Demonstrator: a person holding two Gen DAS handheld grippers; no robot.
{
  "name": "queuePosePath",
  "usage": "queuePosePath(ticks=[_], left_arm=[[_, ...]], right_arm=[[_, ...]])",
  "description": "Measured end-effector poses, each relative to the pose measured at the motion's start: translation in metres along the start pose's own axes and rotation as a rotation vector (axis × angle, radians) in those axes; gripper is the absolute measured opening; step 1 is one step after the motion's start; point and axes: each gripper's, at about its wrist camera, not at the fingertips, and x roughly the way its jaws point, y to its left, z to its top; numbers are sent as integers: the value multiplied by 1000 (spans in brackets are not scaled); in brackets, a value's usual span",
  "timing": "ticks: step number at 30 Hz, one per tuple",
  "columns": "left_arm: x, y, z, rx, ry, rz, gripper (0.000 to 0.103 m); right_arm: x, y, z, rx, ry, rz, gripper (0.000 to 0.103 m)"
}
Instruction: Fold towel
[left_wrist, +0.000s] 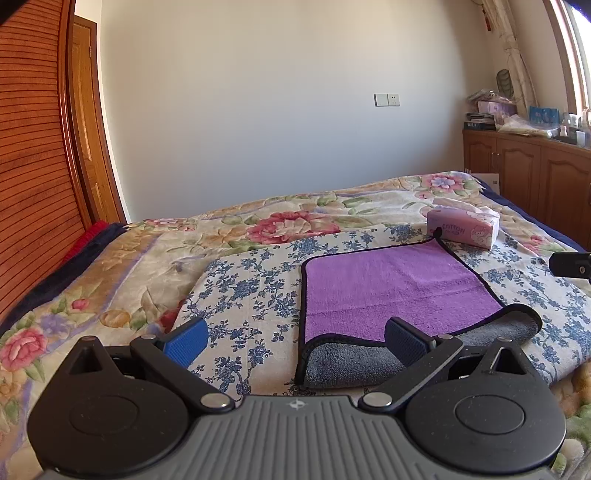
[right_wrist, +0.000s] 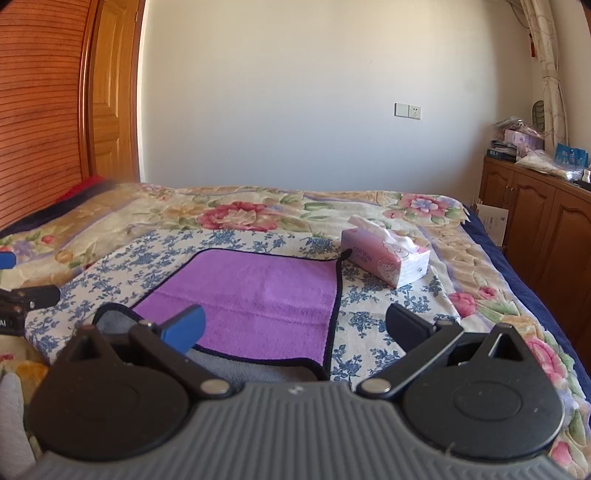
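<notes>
Here the towel (left_wrist: 391, 284) lies purple side up at centre frame on the blue-flowered cloth (left_wrist: 251, 291), its near edge flipped back to show a grey strip, its far corner loop just beside the tissue pack (left_wrist: 463, 225). To fold it cleanly, I judge each gripper should pinch a near corner through both layers and carry them evenly toward the far edge. The left gripper (left_wrist: 297, 338) and right gripper (right_wrist: 295, 326) hover low at the near edge, jaws spread wide, holding nothing.
</notes>
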Motion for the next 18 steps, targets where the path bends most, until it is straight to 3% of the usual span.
queuePosePath(ticks=[18], left_arm=[[43, 10, 1, -17, 51, -4, 103]], right_arm=[[39, -3, 1, -24, 66, 55, 103]])
